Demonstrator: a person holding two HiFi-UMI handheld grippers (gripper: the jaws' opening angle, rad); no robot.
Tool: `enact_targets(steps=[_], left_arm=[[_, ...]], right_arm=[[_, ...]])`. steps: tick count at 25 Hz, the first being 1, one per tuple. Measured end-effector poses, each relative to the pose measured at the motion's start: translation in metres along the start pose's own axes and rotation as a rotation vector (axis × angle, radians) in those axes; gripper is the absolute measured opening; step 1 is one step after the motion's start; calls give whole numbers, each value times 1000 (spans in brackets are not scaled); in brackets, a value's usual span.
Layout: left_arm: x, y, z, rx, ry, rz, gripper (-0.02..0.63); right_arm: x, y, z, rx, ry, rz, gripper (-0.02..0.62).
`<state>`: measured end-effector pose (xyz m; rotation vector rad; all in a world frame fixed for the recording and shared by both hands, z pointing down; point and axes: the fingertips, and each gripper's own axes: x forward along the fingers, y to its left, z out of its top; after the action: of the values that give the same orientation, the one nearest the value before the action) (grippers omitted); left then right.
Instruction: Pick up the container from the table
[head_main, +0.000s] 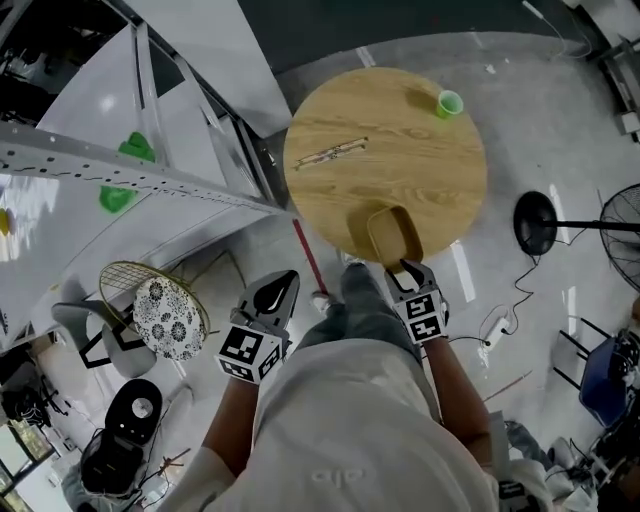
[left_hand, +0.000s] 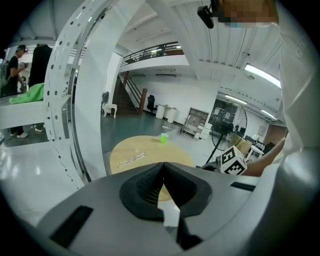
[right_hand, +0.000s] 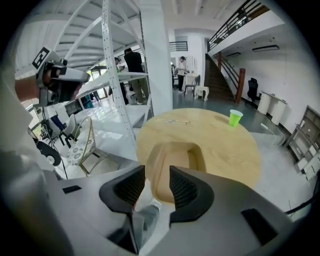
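A tan wooden container (head_main: 394, 234), shallow and rounded-rectangular, sits at the near edge of the round wooden table (head_main: 420, 160). My right gripper (head_main: 410, 272) hovers just short of the container's near end, pointing steeply down. In the right gripper view its jaws (right_hand: 157, 172) stand open, with the container (right_hand: 176, 160) showing beyond the gap and nothing between the pads. My left gripper (head_main: 281, 291) hangs off the table to the left, over the floor. Its jaws (left_hand: 163, 168) meet at the tips, shut and empty.
A green cup (head_main: 449, 103) stands at the table's far right and a thin stick (head_main: 332, 151) lies at its left. A white metal rack (head_main: 150, 175) rises to the left, above a wire chair with a patterned cushion (head_main: 167, 317). A fan base (head_main: 535, 222) and cables lie on the floor to the right.
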<state>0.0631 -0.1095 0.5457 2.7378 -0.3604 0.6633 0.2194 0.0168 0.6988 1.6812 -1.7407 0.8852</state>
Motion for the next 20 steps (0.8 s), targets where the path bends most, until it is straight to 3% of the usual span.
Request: enact_targets(steps=[15,20], left_arm=[[6,14,-10,-35,51,53,17],[1,17,-12,-42,50,68,17]], right_arm=[[55,4,-30,-103,240,86,186],[66,2,-38,-101,286,91,137]])
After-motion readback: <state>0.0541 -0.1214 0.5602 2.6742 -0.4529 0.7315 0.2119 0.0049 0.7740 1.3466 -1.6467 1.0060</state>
